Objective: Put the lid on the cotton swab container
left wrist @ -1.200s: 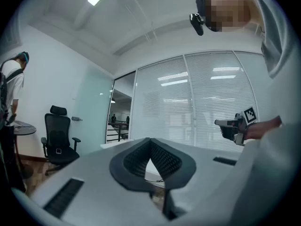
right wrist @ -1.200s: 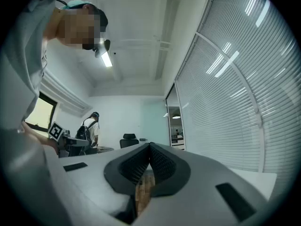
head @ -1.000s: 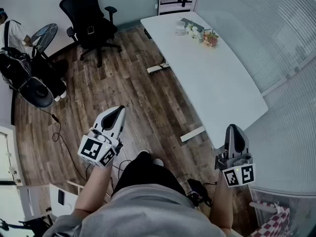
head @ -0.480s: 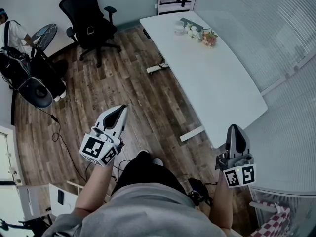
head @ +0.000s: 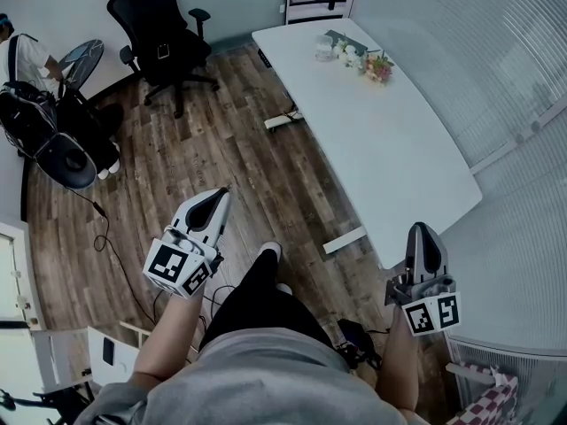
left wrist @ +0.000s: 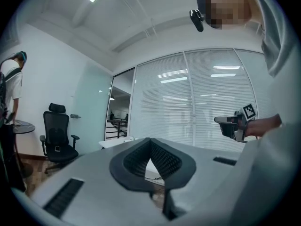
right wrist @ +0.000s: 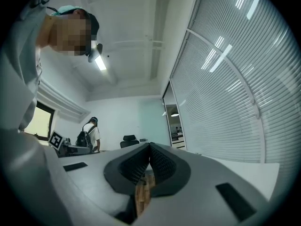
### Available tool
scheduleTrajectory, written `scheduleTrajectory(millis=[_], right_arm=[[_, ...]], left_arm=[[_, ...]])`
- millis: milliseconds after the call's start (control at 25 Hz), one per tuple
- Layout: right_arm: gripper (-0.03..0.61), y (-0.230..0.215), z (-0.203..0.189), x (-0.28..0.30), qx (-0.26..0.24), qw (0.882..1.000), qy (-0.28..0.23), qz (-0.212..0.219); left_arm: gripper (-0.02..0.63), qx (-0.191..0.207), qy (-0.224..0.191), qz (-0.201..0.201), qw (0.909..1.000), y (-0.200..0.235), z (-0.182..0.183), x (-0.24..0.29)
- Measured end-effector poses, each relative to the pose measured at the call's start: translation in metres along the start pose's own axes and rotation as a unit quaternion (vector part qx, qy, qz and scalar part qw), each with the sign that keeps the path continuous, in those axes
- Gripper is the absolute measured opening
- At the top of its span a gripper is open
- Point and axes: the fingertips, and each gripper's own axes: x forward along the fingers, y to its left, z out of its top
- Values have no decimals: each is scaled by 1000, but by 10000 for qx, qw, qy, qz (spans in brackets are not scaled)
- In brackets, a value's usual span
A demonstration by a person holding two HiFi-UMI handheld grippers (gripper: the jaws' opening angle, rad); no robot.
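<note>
At the upper left a black office chair (head: 159,29) is standing on the wood floor (head: 230,166). At lower left the left hand-held gripper (head: 216,199) is keeping its jaws together on nothing. Small things (head: 350,56) are lying at the far end of the white bench (head: 390,149), upper right, too small to single out the cotton swab container. At lower right the right hand-held gripper (head: 423,231) is likewise closed and empty.
</note>
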Motion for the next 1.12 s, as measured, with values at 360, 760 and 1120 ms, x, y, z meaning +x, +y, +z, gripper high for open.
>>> scheduleTrajectory(millis=[360, 760, 1120], right_arm=[[25, -15, -1, 34, 8, 9999, 50, 109], [25, -45, -5, 103, 7, 9999, 76, 115], [25, -71, -3, 179, 34, 9999, 37, 153]], left_arm=[[8, 1, 27, -58, 10000, 16, -1, 39], [7, 13, 20, -81, 10000, 57, 4, 110], [8, 13, -54, -88, 9999, 104, 19, 176]])
